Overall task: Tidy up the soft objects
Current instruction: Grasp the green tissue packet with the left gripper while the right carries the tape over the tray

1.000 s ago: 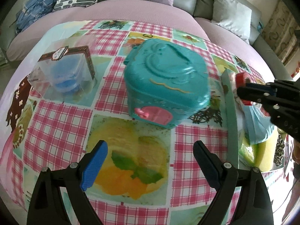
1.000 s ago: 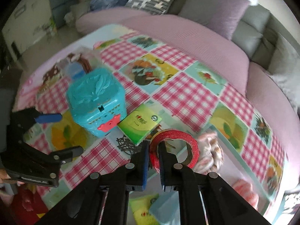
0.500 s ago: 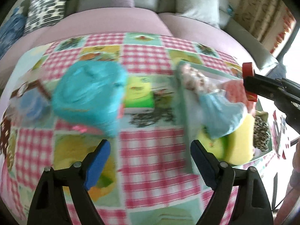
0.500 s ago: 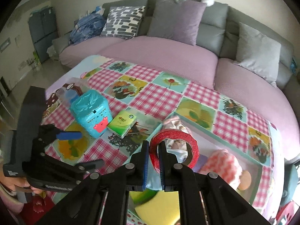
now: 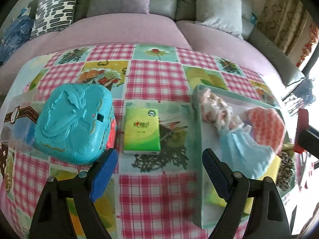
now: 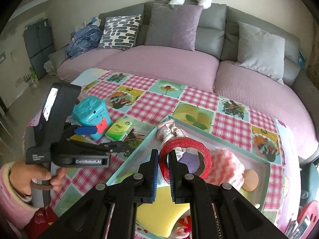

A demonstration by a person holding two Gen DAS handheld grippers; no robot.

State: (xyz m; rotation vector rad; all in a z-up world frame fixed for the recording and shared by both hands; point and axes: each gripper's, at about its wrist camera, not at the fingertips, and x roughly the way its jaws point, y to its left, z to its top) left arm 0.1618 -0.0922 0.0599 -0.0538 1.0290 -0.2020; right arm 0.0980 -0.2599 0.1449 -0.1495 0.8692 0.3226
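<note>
My left gripper [image 5: 159,155] is open over the checked tablecloth, with nothing between its blue pads. A green tissue pack [image 5: 141,131] lies flat just ahead of it, and a teal plastic box [image 5: 73,123] stands to its left. My right gripper [image 6: 163,155] is shut on a red tape roll [image 6: 185,145] and holds it in the air above a teal-rimmed tray [image 6: 135,155]. In the tray lie a pink-white cloth [image 5: 213,107], a light blue cloth [image 5: 245,149], a coral knitted piece [image 5: 267,123] and a yellow sponge [image 6: 159,213].
A clear plastic container [image 5: 18,119] sits at the table's left edge behind the teal box. A purple-covered sofa [image 6: 165,61] with cushions runs along the far side of the table. A hand in a pink sleeve [image 6: 26,181] holds the left gripper.
The left gripper has moved right, from in front of the teal box to in front of the tissue pack. The right gripper has risen with the tape roll, from near the tissue pack to above the tray.
</note>
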